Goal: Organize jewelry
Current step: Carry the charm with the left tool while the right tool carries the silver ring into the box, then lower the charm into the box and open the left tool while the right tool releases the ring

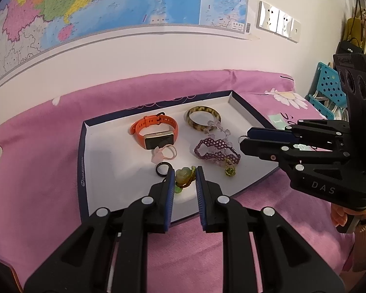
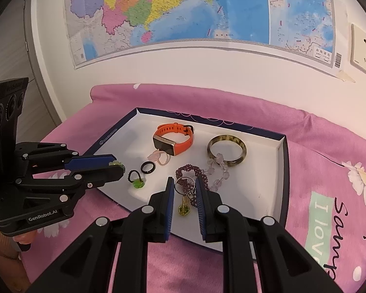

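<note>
On the pink bedspread: a shallow white box lid with a dark blue rim lies flat, and all the jewelry is inside it.
Left gripper: its fingers are closed to a narrow gap and pinch a pale green flower charm; in the right wrist view the charm shows at the fingertips, above the near left part of the lid.
Right gripper: its fingers are closed on a silver key ring, and a yellow-green pendant hangs under it.
Orange smartwatch: at the back of the lid, left of the middle.
Mottled bangle: at the back right, well apart from the watch.
Purple beaded bracelet: just in front of the bangle, touching a clear pale crystal bracelet.
Pink ring: just beside the watch face.
Black ring: near the left fingertip.
Beaded ring with green stone: alone, near the front left edge.
Wall behind: a coloured map and white sockets.
</note>
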A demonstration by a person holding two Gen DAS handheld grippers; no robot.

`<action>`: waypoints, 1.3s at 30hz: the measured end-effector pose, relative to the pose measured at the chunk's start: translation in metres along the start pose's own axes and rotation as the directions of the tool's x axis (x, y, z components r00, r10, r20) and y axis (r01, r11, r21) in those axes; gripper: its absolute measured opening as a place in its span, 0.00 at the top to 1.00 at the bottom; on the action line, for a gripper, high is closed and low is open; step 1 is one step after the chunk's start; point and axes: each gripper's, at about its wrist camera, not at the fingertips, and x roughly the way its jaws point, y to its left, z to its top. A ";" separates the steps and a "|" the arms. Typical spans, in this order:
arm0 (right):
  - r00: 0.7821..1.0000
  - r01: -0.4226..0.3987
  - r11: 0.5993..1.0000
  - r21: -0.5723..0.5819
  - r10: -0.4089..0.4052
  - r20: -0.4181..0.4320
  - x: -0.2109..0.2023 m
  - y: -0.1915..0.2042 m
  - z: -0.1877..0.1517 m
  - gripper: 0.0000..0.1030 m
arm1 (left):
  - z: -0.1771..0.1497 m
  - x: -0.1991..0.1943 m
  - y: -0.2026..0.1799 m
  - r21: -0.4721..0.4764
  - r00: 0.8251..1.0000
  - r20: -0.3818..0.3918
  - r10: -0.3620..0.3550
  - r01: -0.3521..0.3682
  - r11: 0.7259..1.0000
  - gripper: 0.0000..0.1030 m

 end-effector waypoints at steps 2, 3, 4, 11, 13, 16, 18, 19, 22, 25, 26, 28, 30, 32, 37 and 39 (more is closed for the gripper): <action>1.000 0.001 1.000 -0.001 -0.001 -0.001 0.001 0.000 0.000 0.84 | 0.000 0.001 0.000 -0.001 1.000 -0.002 0.002 -0.002 1.000 0.83; 1.000 0.002 1.000 -0.002 -0.002 -0.001 0.002 0.000 0.001 0.84 | 0.001 0.001 0.000 -0.002 1.000 -0.003 0.002 -0.002 1.000 0.83; 1.000 0.002 1.000 -0.002 -0.002 -0.002 0.002 0.000 0.001 0.84 | 0.001 0.001 0.001 -0.003 1.000 -0.003 0.003 -0.003 1.000 0.83; 1.000 0.007 1.000 -0.002 -0.008 -0.007 0.006 -0.004 0.003 0.84 | 0.004 0.005 0.002 -0.004 1.000 -0.009 0.011 -0.011 1.000 0.83; 1.000 0.010 1.000 -0.001 -0.010 -0.009 0.008 -0.005 0.004 0.84 | 0.005 0.006 0.002 -0.004 1.000 -0.011 0.007 -0.007 1.000 0.83; 1.000 0.013 1.000 0.001 -0.013 -0.014 0.012 -0.007 0.005 0.84 | 0.007 0.009 0.003 -0.006 1.000 -0.015 0.009 -0.009 1.000 0.83; 1.000 0.013 1.000 0.002 -0.013 -0.019 0.015 -0.008 0.006 0.84 | 0.009 0.012 0.004 -0.008 1.000 -0.018 0.014 -0.015 1.000 0.83; 1.000 0.015 1.000 0.002 -0.015 -0.022 0.016 -0.008 0.006 0.84 | 0.009 0.013 0.004 -0.009 1.000 -0.021 0.015 -0.015 1.000 0.83; 1.000 0.015 1.000 0.001 -0.015 -0.027 0.019 -0.009 0.007 0.84 | 0.010 0.017 0.005 -0.011 0.999 -0.028 0.020 -0.020 1.000 0.83; 0.999 0.015 1.000 0.001 -0.015 -0.031 0.022 -0.009 0.008 0.84 | 0.010 0.019 0.005 -0.012 0.999 -0.032 0.025 -0.025 1.000 0.83; 0.999 0.016 1.000 0.002 -0.015 -0.033 0.023 -0.010 0.008 0.84 | 0.011 0.020 0.005 -0.013 0.999 -0.033 0.027 -0.028 1.000 0.83; 0.999 0.014 1.000 0.006 -0.014 -0.037 0.025 -0.011 0.009 0.84 | 0.011 0.022 0.006 -0.015 0.999 -0.036 0.027 -0.028 1.000 0.83; 0.999 0.016 1.000 0.009 -0.016 -0.040 0.026 -0.012 0.009 0.84 | 0.012 0.023 0.005 -0.014 0.999 -0.037 0.030 -0.031 0.999 0.83; 0.999 0.018 1.000 0.010 -0.017 -0.044 0.028 -0.013 0.010 0.84 | 0.012 0.024 0.005 -0.013 0.999 -0.039 0.031 -0.031 0.999 0.83; 0.999 0.014 1.000 0.022 -0.013 -0.053 0.032 -0.016 0.011 0.84 | 0.012 0.029 0.007 -0.021 0.998 -0.051 0.031 -0.032 0.999 0.83; 0.998 0.015 1.000 0.026 -0.014 -0.058 0.034 -0.017 0.010 0.84 | 0.012 0.032 0.008 -0.024 0.998 -0.058 0.032 -0.033 0.999 0.83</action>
